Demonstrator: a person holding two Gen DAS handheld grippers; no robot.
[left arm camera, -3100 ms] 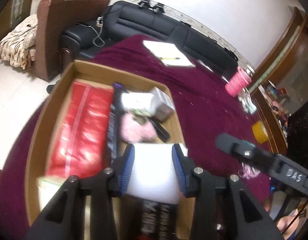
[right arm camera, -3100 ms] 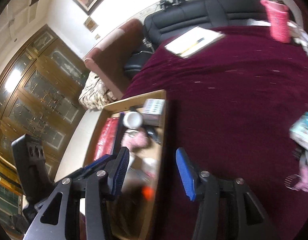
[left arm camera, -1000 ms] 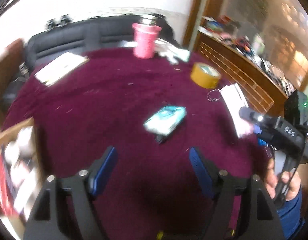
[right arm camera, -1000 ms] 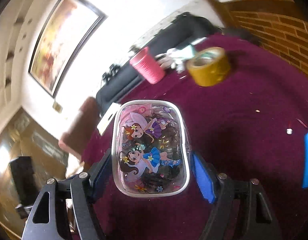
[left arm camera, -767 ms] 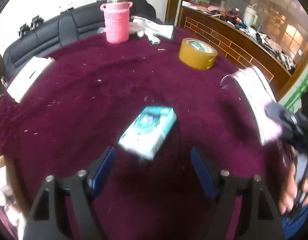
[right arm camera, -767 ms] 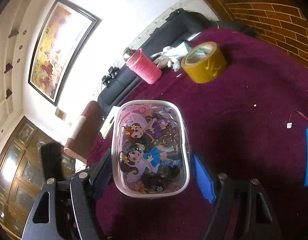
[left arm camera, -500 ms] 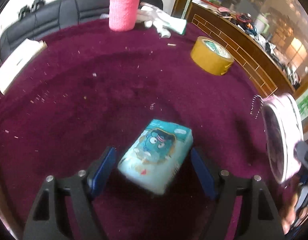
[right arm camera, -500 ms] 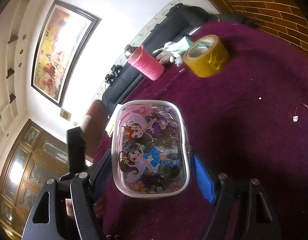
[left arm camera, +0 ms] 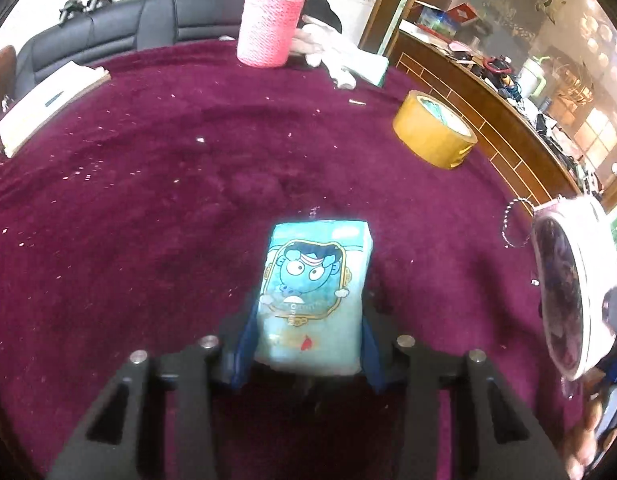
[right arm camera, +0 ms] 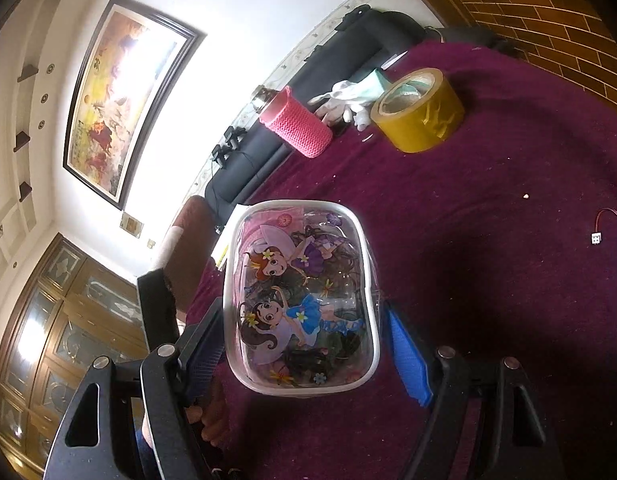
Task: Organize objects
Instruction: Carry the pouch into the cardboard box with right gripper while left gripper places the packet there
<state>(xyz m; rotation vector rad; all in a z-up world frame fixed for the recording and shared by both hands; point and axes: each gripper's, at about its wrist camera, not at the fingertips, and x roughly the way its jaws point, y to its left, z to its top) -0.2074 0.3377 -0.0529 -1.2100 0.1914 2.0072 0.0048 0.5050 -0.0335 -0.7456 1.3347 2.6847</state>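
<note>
A light-blue tissue packet (left arm camera: 314, 292) with a cartoon face lies on the maroon tablecloth (left arm camera: 188, 184). My left gripper (left arm camera: 308, 344) has closed its blue pads on both sides of the packet's near end. My right gripper (right arm camera: 304, 344) is shut on a clear pouch (right arm camera: 302, 300) printed with cartoon girls and holds it above the table. The pouch also shows at the right edge of the left wrist view (left arm camera: 568, 292), with a bead chain hanging from it.
A yellow tape roll (left arm camera: 434, 132) lies at the right, a pink knitted bottle (left arm camera: 270, 20) and white gloves (left arm camera: 336, 60) at the back, and a notebook (left arm camera: 48, 96) at the far left. A red wire with a white plug (right arm camera: 602, 226) lies at the right. A black sofa stands behind the table.
My left gripper left the cardboard box, swung to the tissue packet and closed around it. My right gripper picked up the cartoon pouch and holds it steady.
</note>
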